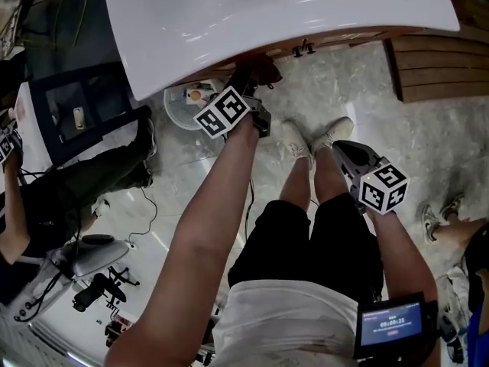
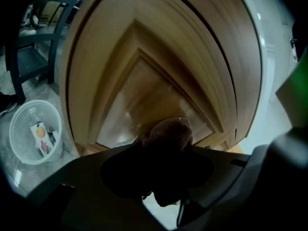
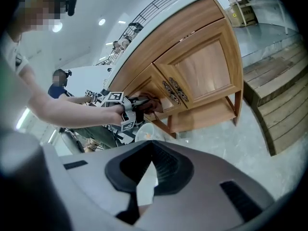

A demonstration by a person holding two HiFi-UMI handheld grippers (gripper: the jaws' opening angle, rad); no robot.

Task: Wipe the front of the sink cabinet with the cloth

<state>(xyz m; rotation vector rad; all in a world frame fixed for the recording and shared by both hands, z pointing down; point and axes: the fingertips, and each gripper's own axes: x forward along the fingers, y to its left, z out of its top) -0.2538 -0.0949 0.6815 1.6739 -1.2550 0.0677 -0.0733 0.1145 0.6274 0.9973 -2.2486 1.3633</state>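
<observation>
Left gripper [image 2: 163,165] has its jaws clamped on the one brown cloth [image 2: 168,134], which bunches out past the tips and sits against a recessed door panel on the wooden front of the sink cabinet [image 2: 144,81]. On my feed from that gripper the jaws are only a dark mass, so I cannot say how much cloth is pinched. At far left one white basket [image 2: 19,129] stands on the floor beside the cabinet; the packets inside are too small to read.

From the head view the white basin top [image 1: 267,14] overhangs and hides nearly all of the cabinet front. Only the left gripper's marker cube and a scrap of cloth show under its edge. Two white sneakers [image 1: 313,140] stand on the marbled floor [image 1: 336,90] between the two grippers.

Right gripper [image 3: 144,177] hangs well clear of the cabinet, jaws together at the tips and gripping nothing; a pale sliver shows behind them. Its camera gives me two cabinet doors with two ornate handles [image 3: 173,90] where they meet, and the cloth held at the left door. Stacked wooden planks [image 1: 432,67] lie at far right, cut off by the frame.
</observation>
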